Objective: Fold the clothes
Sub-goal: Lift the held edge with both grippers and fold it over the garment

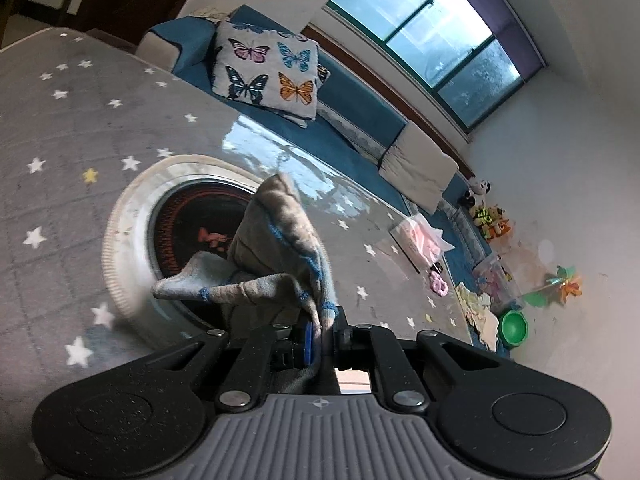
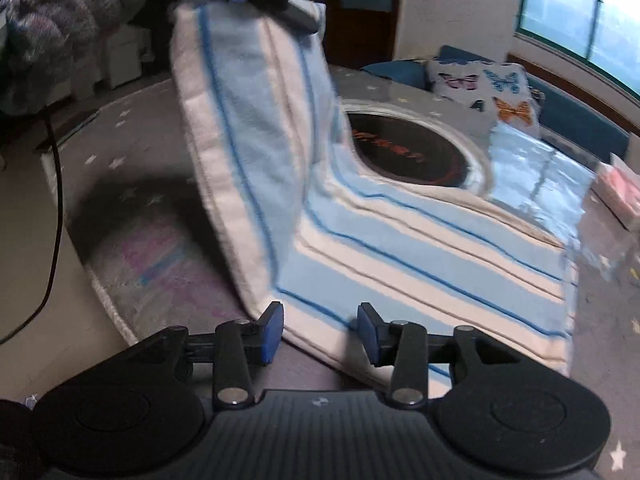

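A blue-and-white striped cloth point(image 2: 420, 248) lies partly flat on the grey star-patterned table point(image 2: 132, 148). One side of it is raised in a fold point(image 2: 248, 120). My left gripper point(image 1: 322, 330) is shut on a bunched edge of that cloth point(image 1: 280, 240), holding it above the table; in the right wrist view it is the dark shape point(image 2: 288, 8) at the top of the raised fold. My right gripper point(image 2: 320, 330) stands open just over the cloth's near edge, with its blue pads point(image 2: 270, 330) apart and not pressing on the fabric.
A round dark inset with a pale rim point(image 1: 188, 220) sits in the table, partly covered by the cloth. Behind is a blue bench with a butterfly cushion point(image 1: 266, 68). A clear bag with something pink point(image 1: 420, 240), toys and a green bowl point(image 1: 514, 326) are to the right. A black cable point(image 2: 56, 184) hangs at left.
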A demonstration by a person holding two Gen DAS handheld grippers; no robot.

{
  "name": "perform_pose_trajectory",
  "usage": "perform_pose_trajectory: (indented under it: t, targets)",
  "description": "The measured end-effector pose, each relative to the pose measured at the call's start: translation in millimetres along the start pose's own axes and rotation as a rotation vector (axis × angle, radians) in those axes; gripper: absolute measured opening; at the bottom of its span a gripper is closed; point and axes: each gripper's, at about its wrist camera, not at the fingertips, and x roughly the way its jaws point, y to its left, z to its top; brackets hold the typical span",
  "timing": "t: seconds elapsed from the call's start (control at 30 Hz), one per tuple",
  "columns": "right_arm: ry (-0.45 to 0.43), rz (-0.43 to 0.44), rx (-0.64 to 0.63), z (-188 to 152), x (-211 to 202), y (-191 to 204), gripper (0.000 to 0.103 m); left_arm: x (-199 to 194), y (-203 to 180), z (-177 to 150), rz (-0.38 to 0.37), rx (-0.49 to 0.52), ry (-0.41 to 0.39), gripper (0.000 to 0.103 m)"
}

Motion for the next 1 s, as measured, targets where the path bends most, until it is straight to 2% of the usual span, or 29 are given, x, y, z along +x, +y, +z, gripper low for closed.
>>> perform_pose_trajectory:
  t: [0.3, 0.53, 0.63, 0.8, 1.0]
  targets:
    - [-0.096, -0.08, 0.249, -21.9, -41.0, -85.1, 0.042, 52.8, -66.5, -18.0, 0.019, 0.102, 0.082, 0.01]
    - [-0.152, -0.104, 0.414, -43.3, -65.5, -139.7, 0.043, 103.3, -99.0, -39.7, 0.056, 0.129, 0.192, 0.011]
    - [-0.162, -0.116, 0.465, -52.7, -69.1, -156.2, 0.043, 120.0, -106.5, -49.1, 0.053, 0.128, 0.241, 0.018]
    - [-0.165, -0.119, 0.514, -64.0, -70.3, -168.6, 0.043, 133.0, -117.5, -64.4, 0.02, 0.144, 0.296, 0.037]
    - [-0.185, -0.107, 0.567, -68.7, -70.7, -181.8, 0.043, 129.2, -118.4, -70.9, 0.014, 0.191, 0.305, 0.041]
